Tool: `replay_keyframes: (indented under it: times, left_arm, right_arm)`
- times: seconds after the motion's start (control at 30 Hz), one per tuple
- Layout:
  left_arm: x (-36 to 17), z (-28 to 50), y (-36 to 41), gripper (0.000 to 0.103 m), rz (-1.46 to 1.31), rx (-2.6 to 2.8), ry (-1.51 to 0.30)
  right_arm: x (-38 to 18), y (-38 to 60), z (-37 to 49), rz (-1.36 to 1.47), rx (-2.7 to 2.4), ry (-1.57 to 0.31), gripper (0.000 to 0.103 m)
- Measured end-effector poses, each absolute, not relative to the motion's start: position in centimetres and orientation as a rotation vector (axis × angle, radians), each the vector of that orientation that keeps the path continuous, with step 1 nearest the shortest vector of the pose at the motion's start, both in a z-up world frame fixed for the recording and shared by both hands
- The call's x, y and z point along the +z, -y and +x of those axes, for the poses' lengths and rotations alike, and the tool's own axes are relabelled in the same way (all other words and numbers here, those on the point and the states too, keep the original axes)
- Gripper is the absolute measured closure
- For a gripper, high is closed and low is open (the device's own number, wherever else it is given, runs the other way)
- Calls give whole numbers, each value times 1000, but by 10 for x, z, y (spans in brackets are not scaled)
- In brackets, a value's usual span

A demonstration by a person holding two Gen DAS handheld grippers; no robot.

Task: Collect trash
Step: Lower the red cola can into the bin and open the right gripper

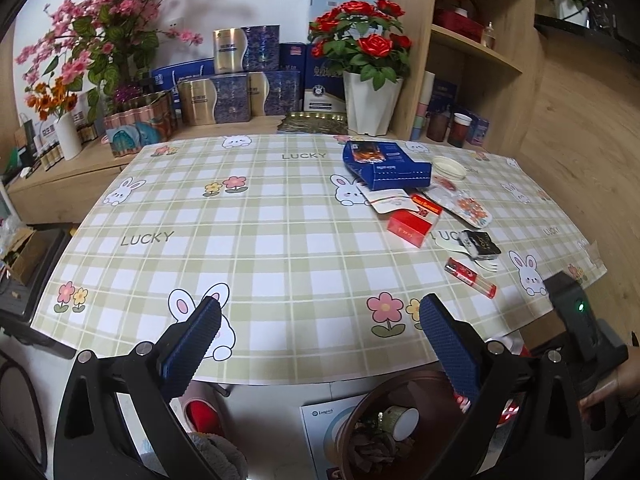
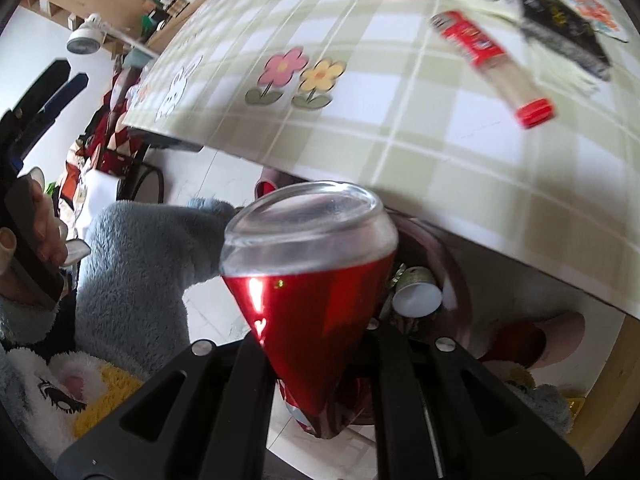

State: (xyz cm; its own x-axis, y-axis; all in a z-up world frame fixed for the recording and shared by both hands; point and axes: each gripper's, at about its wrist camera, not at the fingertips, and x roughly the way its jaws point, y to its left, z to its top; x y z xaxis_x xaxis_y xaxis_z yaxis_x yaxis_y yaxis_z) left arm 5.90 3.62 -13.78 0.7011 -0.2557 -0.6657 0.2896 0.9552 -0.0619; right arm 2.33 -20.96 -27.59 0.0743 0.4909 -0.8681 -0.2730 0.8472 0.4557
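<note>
My right gripper (image 2: pixel 320 360) is shut on a red drink can (image 2: pixel 308 280), held off the table's front edge above a brown trash bin (image 2: pixel 452 280). The bin also shows in the left wrist view (image 1: pixel 360 420), with a paper cup (image 1: pixel 402 420) inside. My left gripper (image 1: pixel 320 332) is open and empty over the table's front edge. On the checked tablecloth (image 1: pixel 240 220) at the right lie a blue box (image 1: pixel 384 164), a red box (image 1: pixel 412 222), a red-capped tube (image 1: pixel 470 277), a black wrapper (image 1: pixel 480 245) and printed pouches (image 1: pixel 468 206).
Flower pots (image 1: pixel 370 104) and gift boxes (image 1: pixel 236 96) stand behind the table. A wooden shelf (image 1: pixel 476 52) with cups is at the back right. The right gripper's body (image 1: pixel 576 320) shows at the table's right front corner. Slippers (image 2: pixel 532 344) lie on the floor.
</note>
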Motion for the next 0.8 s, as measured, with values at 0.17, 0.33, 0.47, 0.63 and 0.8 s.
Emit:
replay_keyframes:
  times: [0.17, 0.33, 0.47, 0.63, 0.8]
  left_arm:
    - [-139, 59, -38, 6, 45, -303, -738]
    - [-140, 59, -38, 6, 47, -301, -743]
    - [-140, 60, -38, 6, 42, -295, -747]
    - [-141, 60, -38, 6, 42, -291, -748]
    - [-141, 61, -38, 6, 47, -293, -748]
  right_arm:
    - [-285, 192, 21, 165, 627, -1431, 85]
    - [-281, 183, 15, 144, 659, -1408, 52]
    - [-264, 190, 18, 137, 618, -1330, 25]
    - [-236, 219, 25, 131, 497, -1212, 8]
    - [-213, 254, 32, 110, 339, -1100, 6]
